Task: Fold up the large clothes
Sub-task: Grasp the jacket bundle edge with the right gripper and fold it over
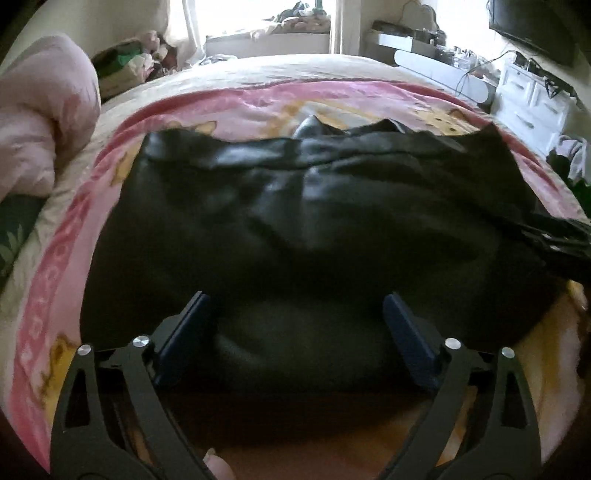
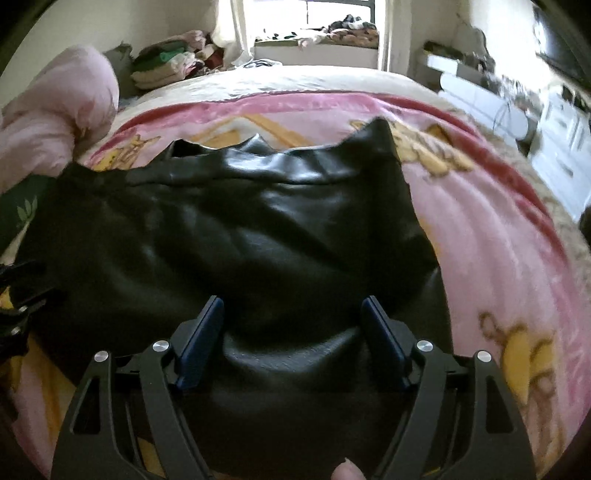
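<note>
A large black leather-like garment (image 1: 295, 221) lies spread on the pink patterned blanket (image 1: 258, 99) of a bed; it also shows in the right wrist view (image 2: 258, 229). My left gripper (image 1: 297, 299) is open, its blue-padded fingers (image 1: 192, 325) straddling the garment's near edge on the left part. My right gripper (image 2: 293, 302) is open too, its fingers (image 2: 384, 332) either side of a raised fold of the near edge on the right part. Nothing is pinched in either. The left gripper's tip shows at the left edge of the right wrist view (image 2: 18, 295).
A pink quilt (image 1: 40, 110) is bunched at the bed's left. Piles of clothes (image 2: 162, 66) sit at the far left corner. White drawers (image 1: 532, 96) and a shelf stand right of the bed. A window (image 1: 258, 14) is behind.
</note>
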Available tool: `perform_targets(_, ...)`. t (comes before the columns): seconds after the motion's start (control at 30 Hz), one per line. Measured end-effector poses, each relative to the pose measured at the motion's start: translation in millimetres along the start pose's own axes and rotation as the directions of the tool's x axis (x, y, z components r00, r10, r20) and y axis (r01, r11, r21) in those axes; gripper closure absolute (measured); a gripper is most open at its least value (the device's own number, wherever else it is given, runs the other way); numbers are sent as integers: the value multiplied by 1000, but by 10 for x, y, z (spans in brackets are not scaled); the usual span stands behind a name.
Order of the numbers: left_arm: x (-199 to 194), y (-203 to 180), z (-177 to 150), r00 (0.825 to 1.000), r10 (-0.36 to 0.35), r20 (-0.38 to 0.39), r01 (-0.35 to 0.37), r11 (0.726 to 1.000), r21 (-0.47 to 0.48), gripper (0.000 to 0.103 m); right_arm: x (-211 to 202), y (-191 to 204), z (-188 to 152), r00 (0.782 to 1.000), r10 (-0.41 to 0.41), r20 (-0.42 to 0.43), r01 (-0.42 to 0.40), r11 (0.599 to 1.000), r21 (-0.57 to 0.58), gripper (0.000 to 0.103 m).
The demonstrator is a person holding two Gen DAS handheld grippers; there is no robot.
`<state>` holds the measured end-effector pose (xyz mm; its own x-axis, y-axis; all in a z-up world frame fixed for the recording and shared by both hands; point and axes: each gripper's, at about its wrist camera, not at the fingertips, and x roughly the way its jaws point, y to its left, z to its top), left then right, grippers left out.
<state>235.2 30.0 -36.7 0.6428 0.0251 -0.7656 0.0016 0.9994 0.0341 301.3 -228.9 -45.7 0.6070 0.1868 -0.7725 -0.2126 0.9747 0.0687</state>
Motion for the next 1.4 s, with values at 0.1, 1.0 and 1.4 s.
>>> perform_targets(0.1,147,106,86,1000,-22,-13,22,999,-26,11,3,-16,-19,1000,5,-2,-5,1000,10,28)
perform_targets(1.0,-208,909,264,990,141,6,-138,974,-178,9,-354,1481,-101,980,197,8,-189,951,-245,52)
perform_targets(1.4,60,1202,295,993,92,-76,-109,959,-261,9,-198,1473,-57,979,203,-20,-202,954,-220,52)
